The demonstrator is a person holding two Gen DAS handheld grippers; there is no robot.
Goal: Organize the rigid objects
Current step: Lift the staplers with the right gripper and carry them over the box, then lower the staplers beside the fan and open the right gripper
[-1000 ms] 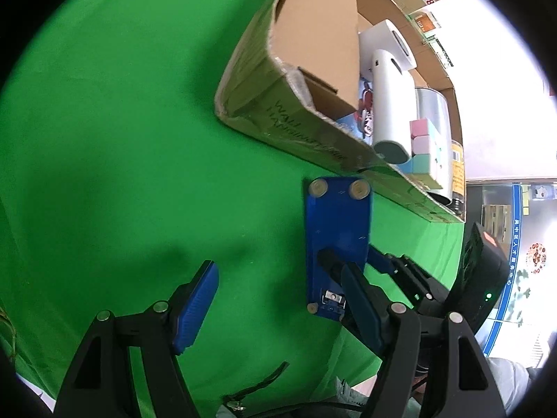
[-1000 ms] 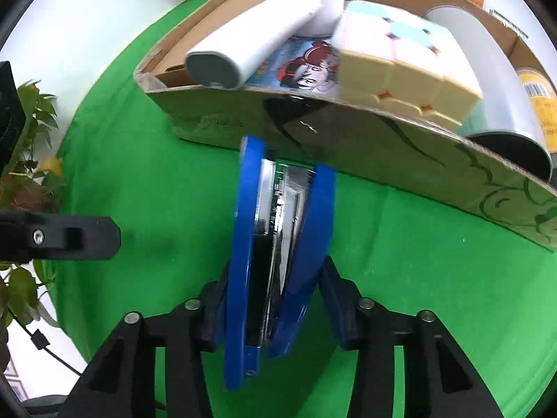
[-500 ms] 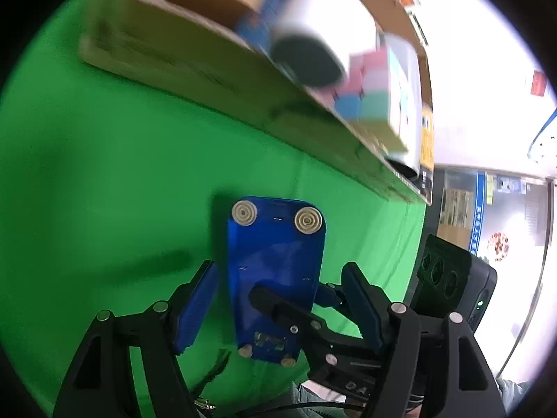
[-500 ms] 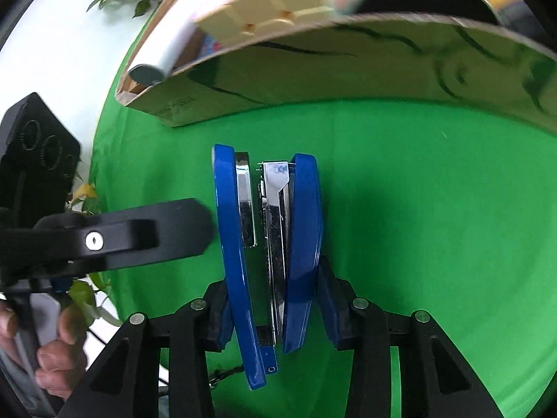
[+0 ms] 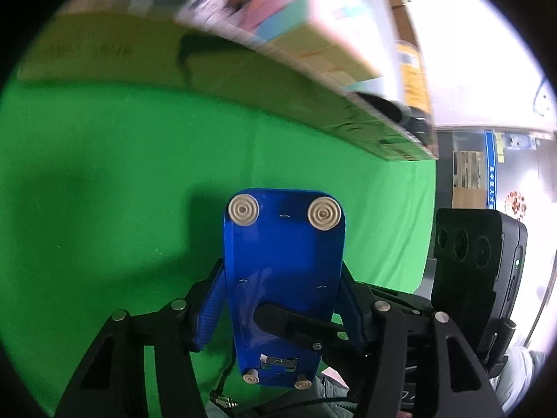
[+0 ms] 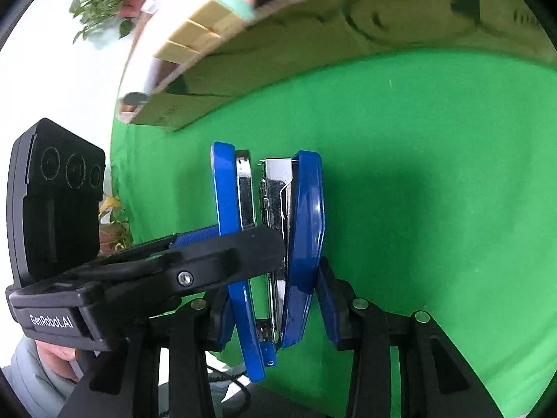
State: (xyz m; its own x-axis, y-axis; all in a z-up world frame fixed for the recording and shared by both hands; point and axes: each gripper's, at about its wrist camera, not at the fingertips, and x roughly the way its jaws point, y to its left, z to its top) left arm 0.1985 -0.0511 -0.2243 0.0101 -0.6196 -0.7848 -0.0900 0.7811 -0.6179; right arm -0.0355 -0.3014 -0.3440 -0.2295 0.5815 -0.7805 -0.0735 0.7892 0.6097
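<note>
- Left hand-held gripper [image 5: 282,299] is straddling the blue plastic-and-metal stapler [image 5: 283,278] across its width; its jaws have just been closing, with the stapler between them. Left blue pad [image 5: 209,310] is sitting just beside the stapler's edge, and contact is not clear from the left wrist view.
- Stapler is showing its flat underside to the left wrist camera, with two pale round rubber feet [image 5: 243,210] at the far end. It is hanging above the green cloth-covered table [image 5: 104,174], short of the brown cardboard box [image 5: 264,80].
- Box is lying along the top of the view, blurred. A pastel-coloured puzzle cube [image 5: 306,31] is sitting inside, above the near wall.
- Right hand-held gripper [image 6: 275,299] is clamping the stapler [image 6: 271,230] edge-on, one pad on the base and one on the top arm, near the hinge end.
- Black finger [image 6: 209,261] of the left hand-held gripper is crossing in front of the stapler in the right wrist view.
</note>
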